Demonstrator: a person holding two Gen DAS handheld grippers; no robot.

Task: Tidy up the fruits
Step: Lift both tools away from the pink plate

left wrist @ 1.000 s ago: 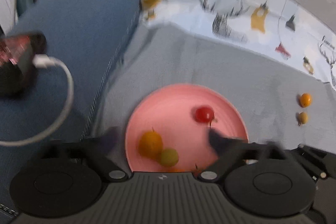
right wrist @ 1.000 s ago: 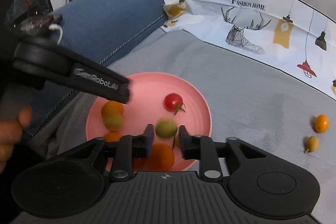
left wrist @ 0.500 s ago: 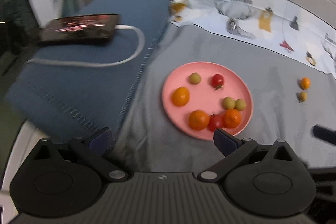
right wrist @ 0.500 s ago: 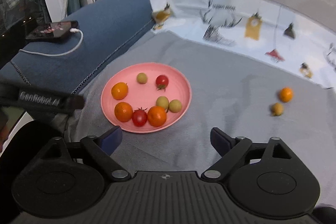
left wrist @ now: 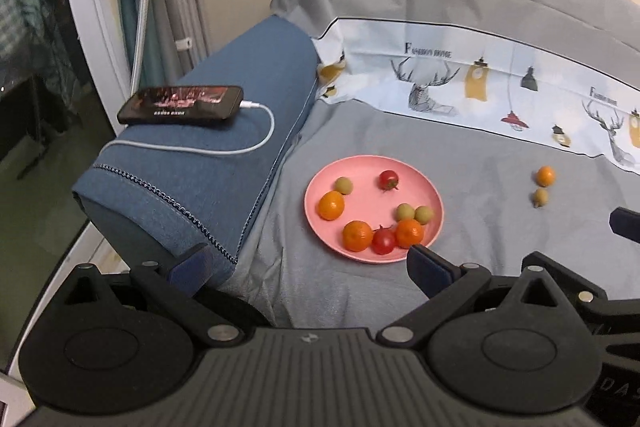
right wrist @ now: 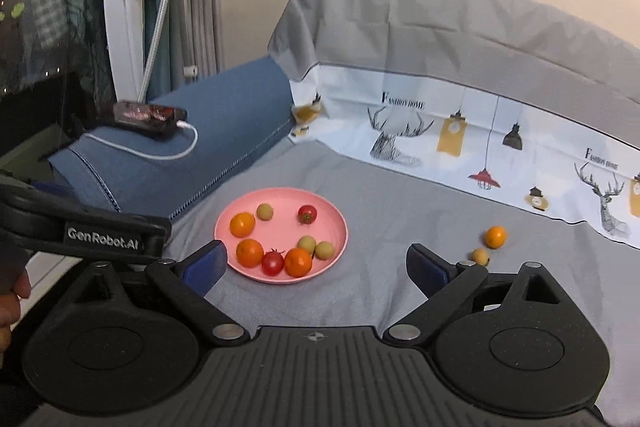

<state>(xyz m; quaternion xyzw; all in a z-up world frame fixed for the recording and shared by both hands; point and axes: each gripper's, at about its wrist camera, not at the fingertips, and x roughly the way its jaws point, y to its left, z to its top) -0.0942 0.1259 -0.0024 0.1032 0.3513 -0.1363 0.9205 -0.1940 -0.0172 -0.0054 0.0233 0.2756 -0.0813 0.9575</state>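
Note:
A pink plate [left wrist: 368, 199] lies on the grey sofa cover and holds several small fruits: orange ones, red tomatoes and greenish ones. The same plate [right wrist: 280, 223] shows in the right wrist view. To its right, an orange fruit [left wrist: 545, 175] and a small yellowish fruit [left wrist: 541, 196] lie loose on the cover, also visible as the orange fruit [right wrist: 495, 236] and yellowish fruit [right wrist: 480, 255]. My left gripper [left wrist: 308, 265] is open and empty, held back from the plate's near rim. My right gripper [right wrist: 316, 263] is opening, nothing between its jaws.
A blue sofa armrest [left wrist: 208, 187] rises left of the plate, with a phone [left wrist: 182, 105] and its white charging cable [left wrist: 256, 143] on top. A printed white cloth [right wrist: 480, 147] runs along the sofa back. A hand [right wrist: 12, 303] shows at the left edge.
Both grippers drew back and up from the plate. The right gripper let a greenish fruit go onto the plate and spread its jaws wide.

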